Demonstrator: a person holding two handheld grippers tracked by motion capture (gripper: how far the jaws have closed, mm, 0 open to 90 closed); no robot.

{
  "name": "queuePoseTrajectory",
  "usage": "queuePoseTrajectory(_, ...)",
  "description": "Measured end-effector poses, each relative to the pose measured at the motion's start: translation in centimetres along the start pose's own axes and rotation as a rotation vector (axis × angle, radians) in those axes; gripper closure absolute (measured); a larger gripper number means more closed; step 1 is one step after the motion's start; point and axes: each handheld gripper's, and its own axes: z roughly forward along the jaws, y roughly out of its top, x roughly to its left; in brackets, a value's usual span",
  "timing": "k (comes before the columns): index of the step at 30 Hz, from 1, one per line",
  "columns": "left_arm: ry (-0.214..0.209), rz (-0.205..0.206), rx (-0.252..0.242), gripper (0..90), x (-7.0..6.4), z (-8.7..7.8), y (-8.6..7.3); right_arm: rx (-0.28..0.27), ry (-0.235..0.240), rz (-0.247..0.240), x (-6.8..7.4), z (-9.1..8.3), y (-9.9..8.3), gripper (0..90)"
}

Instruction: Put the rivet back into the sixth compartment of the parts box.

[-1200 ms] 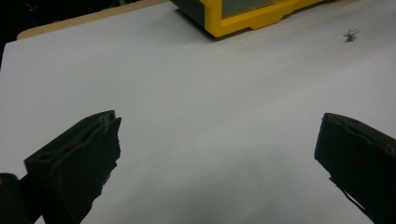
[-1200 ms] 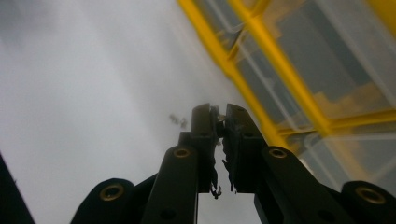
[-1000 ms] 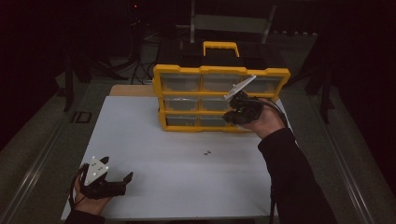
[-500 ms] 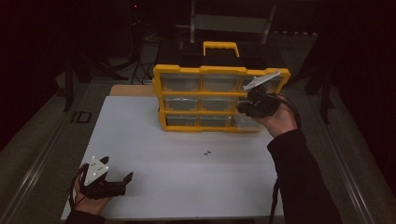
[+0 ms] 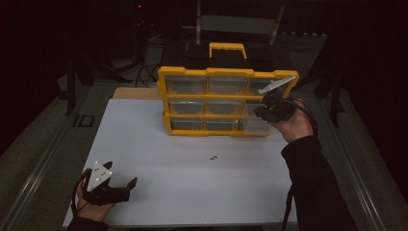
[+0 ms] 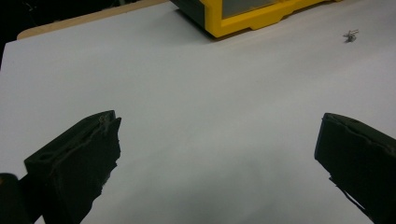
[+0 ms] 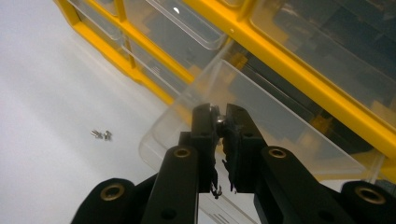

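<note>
A yellow organiser (image 5: 226, 101) with clear drawers stands at the back of the white table. My right gripper (image 5: 270, 109) hovers at its right column, over a clear drawer (image 7: 285, 140) that is pulled out. In the right gripper view the jaws are shut on a small metal screw (image 7: 219, 119) at their tips. Two more small screws (image 5: 213, 157) lie loose on the table in front of the organiser, also seen as the screws (image 7: 101, 135) and the screws (image 6: 350, 35). My left gripper (image 5: 121, 175) rests at the table's near left corner, open with nothing between its fingers (image 6: 74, 158).
The white table top (image 5: 192, 183) stretches between the grippers. A black case (image 5: 226, 57) sits behind the organiser, whose yellow handle (image 5: 227, 47) sticks up. The organiser's corner (image 6: 243, 18) lies far ahead of the left gripper.
My right gripper has moved up and to the right, from the lower drawers to the organiser's right column. The left gripper has stayed put.
</note>
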Motion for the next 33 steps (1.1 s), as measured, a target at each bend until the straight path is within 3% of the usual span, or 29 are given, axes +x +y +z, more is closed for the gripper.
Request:
queuePoseTrajectory(1, 0.000, 0.000, 0.001, 0.7, 0.0, 0.0, 0.0, -0.001, -0.006, 0.001, -0.1, 0.0, 0.0, 81.0)
queuePoseTrajectory(2, 0.000, 0.001, 0.001, 0.7, 0.0, 0.0, 0.0, -0.006, -0.006, 0.004, -0.1, 0.0, -0.1, 73.1)
queuePoseTrajectory(4, -0.001, 0.000, 0.000, 0.7, 0.0, 0.0, 0.0, -0.022, 0.015, 0.025, -0.2, 0.0, -0.1, 47.7)
queuePoseTrajectory(6, -0.001, 0.000, 0.000, 0.7, 0.0, 0.0, 0.0, -0.032, 0.025, 0.033, -0.3, 0.0, -0.1, 43.4)
queuePoseTrajectory(9, -0.001, 0.000, 0.001, 0.7, 0.0, 0.0, 0.0, -0.048, 0.018, 0.023, 0.0, -0.2, -0.2, 26.9)
queuePoseTrajectory(14, -0.001, 0.000, 0.002, 0.7, 0.0, 0.0, 0.0, -0.058, 0.021, 0.004, 0.4, -0.2, -0.1, 20.3)
queuePoseTrajectory(24, -0.002, -0.001, 0.003, 0.7, 0.0, 0.1, 0.0, -0.054, 0.060, -0.051, 1.9, -0.2, 0.7, 16.2)
queuePoseTrajectory(25, -0.003, 0.000, 0.004, 0.7, 0.0, 0.1, 0.0, -0.051, 0.070, -0.079, 2.5, -0.2, 1.0, 16.1)
queuePoseTrajectory(31, -0.005, 0.002, 0.004, 0.7, 0.0, 0.1, 0.0, -0.041, 0.089, -0.129, 3.7, 0.0, 1.6, 16.4)
queuePoseTrajectory(33, -0.005, -0.001, 0.004, 0.7, 0.0, 0.1, 0.0, -0.031, 0.101, -0.171, 4.7, 0.2, 2.0, 16.4)
